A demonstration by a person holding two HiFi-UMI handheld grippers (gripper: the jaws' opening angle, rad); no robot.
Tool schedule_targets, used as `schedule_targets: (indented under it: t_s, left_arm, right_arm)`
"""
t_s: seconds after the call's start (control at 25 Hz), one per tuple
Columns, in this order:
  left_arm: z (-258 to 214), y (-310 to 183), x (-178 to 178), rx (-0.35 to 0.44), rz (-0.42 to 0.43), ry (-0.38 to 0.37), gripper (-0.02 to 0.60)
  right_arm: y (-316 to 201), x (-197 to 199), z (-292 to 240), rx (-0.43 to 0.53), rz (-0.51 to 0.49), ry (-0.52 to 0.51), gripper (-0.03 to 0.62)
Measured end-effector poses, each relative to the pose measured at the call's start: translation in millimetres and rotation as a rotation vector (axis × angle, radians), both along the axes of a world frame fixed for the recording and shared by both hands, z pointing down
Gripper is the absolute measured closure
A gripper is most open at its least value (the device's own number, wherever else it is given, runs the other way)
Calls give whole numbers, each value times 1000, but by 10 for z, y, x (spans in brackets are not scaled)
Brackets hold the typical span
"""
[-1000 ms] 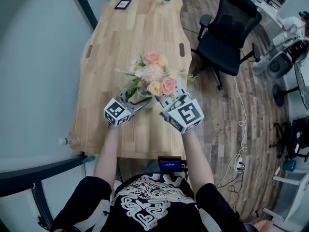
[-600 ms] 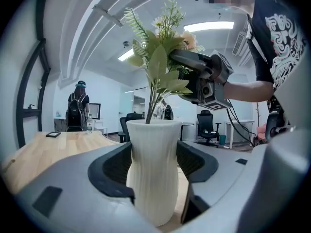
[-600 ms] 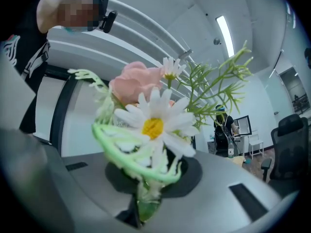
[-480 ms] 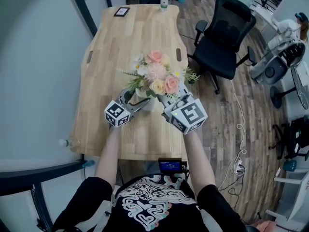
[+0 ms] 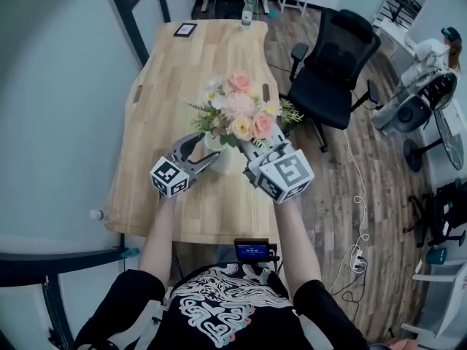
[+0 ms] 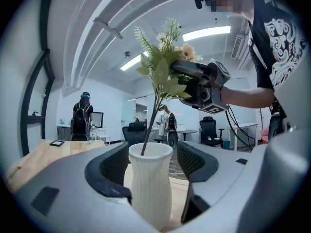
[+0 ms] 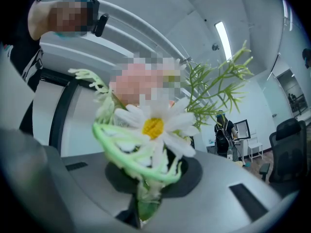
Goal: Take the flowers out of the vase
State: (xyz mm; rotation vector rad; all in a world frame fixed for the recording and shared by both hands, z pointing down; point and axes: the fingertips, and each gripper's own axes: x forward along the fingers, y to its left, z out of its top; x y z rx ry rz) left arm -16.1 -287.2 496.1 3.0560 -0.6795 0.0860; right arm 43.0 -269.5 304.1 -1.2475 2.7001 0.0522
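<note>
Head view shows the right tongs [image 5: 250, 150] clamped on the stems of the flowers [image 5: 239, 115], just above the white vase [image 6: 149, 183] gripped between the left tongs [image 5: 207, 152]

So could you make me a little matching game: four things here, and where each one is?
Things:
1. flowers
2. vase
3. office chair
4. dark frame

Places:
a. on the floor beside the table
b. between the jaws of the left gripper
c. at the table's far end
d. stems clamped in the right gripper

Pairs: 1-d, 2-b, 3-a, 4-c
</note>
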Motion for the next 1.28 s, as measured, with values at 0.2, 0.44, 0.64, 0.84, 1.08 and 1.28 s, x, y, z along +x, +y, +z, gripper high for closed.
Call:
schedule_targets:
  t_s: [0.2,0.44,0.64,0.84,1.08,1.28]
  left_arm:
    - [-122,58,-155,17,-27,0,285]
    - [-339,152,-260,61,-72,51,287]
    - [-504,254,-297,108,-96,67,290]
    - [-725,397,-444,151,-116,129,385]
    - [-766,567,-557,144,-102,126,578]
    - [-676,656,-550,132,-95,105,578]
  right_arm:
    - [126,-26,-150,4,-10,-33,534]
    - [300,-35,-270,26,-25,-52,534]
    - [457,-29,-406,39,-31,-94,534]
    - [545,-57,-410,39,-26,-111,534]
    - [648,-54,-269,-18,-37,-189,534]
    - [692,-62,-25,-69,-21,-195,534]
